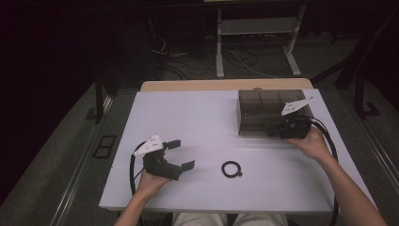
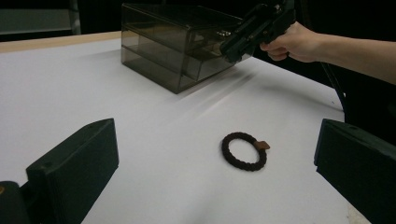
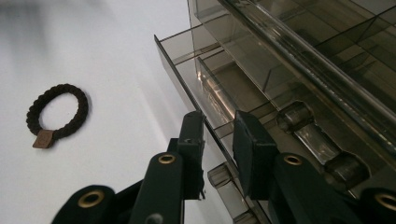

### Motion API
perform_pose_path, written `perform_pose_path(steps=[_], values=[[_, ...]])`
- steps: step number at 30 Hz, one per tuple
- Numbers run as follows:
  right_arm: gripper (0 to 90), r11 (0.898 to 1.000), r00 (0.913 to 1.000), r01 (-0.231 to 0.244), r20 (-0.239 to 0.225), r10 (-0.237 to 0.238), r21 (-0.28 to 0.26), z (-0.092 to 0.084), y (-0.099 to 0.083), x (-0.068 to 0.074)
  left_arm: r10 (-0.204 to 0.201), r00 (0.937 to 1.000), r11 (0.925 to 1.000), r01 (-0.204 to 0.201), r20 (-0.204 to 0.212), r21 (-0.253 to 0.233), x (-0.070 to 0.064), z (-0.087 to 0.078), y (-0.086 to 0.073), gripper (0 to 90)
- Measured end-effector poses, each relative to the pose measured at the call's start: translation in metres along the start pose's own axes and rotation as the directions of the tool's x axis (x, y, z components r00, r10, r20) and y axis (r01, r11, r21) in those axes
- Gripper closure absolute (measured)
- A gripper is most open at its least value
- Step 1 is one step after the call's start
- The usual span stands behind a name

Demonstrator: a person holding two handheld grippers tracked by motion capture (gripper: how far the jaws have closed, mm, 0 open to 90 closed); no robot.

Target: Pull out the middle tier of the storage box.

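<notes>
Smoke-tinted drawer box (image 1: 263, 110) at the table's far right corner, with its lower drawer (image 3: 205, 84) pulled a short way out of the front. Your right gripper (image 3: 218, 135) straddles that drawer's thin front panel: one jaw stands outside the panel, the other inside, and the gap between them is narrow (whether both pads already press on the plastic cannot be told from the right gripper view). In the high view the right gripper (image 1: 288, 127) sits against the box's front face, your right hand (image 1: 313, 143) just behind it on the near side, the grey plate above it overlapping the box's top compartments.

Nearer to you than the box, and a little to its left, a dark braided hair tie (image 1: 231, 169) lies flat on the white table (image 1: 188, 122), apart from the box and from both grippers; a small brown tag sits on its ring.

Farther left of the box, well apart from it, your left gripper (image 1: 181, 154) rests low over the table with its jaws spread wide and nothing between them; in the left gripper view the hair tie (image 2: 244, 150) lies on the table beyond the two jaws, untouched.
</notes>
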State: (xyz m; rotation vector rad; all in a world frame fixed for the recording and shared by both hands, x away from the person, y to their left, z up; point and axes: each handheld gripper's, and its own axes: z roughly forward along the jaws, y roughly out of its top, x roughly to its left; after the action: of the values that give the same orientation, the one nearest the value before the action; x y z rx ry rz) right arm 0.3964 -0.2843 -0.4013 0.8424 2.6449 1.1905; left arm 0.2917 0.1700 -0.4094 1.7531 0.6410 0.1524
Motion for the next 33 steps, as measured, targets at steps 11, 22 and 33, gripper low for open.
perform_pose_path(steps=[11,22,33], values=[[73.9,1.0,0.9999,0.015,0.002,-0.015,0.005,-0.0023,-0.0016,0.0019,-0.001,1.0,1.0,0.001,-0.003,-0.003,0.0001,-0.0002,0.0,0.0],[74.2,1.0,0.9997,0.023,-0.004,-0.023,0.019,-0.0027,-0.0029,0.0054,-0.001,1.0,1.0,0.001,-0.002,-0.003,0.0003,-0.0002,0.0,0.0],[74.5,0.999,0.9993,0.036,-0.013,-0.036,0.022,-0.0036,-0.0056,0.0085,-0.003,1.0,1.0,0.003,-0.002,-0.003,-0.0001,0.0,-0.0001,0.0]])
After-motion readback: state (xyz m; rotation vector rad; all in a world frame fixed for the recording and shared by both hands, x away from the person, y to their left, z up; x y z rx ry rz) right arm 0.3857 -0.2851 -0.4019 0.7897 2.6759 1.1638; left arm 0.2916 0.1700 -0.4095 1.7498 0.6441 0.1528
